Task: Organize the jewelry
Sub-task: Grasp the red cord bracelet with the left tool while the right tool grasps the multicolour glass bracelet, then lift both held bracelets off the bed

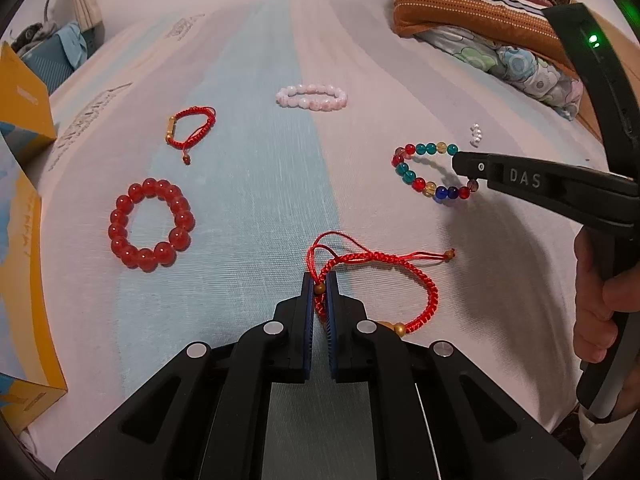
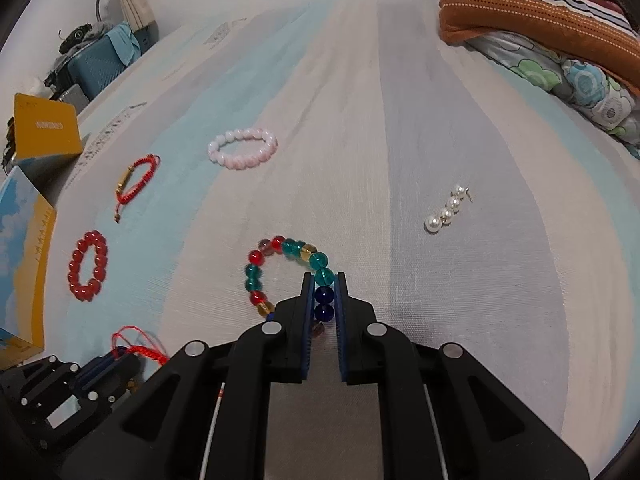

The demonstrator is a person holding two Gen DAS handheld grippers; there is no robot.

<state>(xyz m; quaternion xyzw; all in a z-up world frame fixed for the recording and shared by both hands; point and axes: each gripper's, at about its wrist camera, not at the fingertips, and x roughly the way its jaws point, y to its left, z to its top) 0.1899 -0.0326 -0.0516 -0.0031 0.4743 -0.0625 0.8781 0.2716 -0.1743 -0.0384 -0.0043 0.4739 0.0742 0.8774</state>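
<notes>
On my feeds, a bedsheet (image 1: 256, 184) striped pale blue, white and grey carries a red braided cord bracelet (image 1: 384, 276) with gold beads, a glossy red bead bracelet (image 1: 150, 230), a pale pink bead bracelet (image 1: 311, 97) and a multicoloured bead bracelet (image 2: 280, 276) of teal, red, amber and deep blue. White pearls (image 2: 446, 212) gleam nearby; a yellow box (image 2: 44, 132) sits beside an orange-striped pillow (image 2: 532, 12).

Dim warm indoor light, soft shadows under beads; strong fisheye bending at edges (dark vignette corners), slight haze.
</notes>
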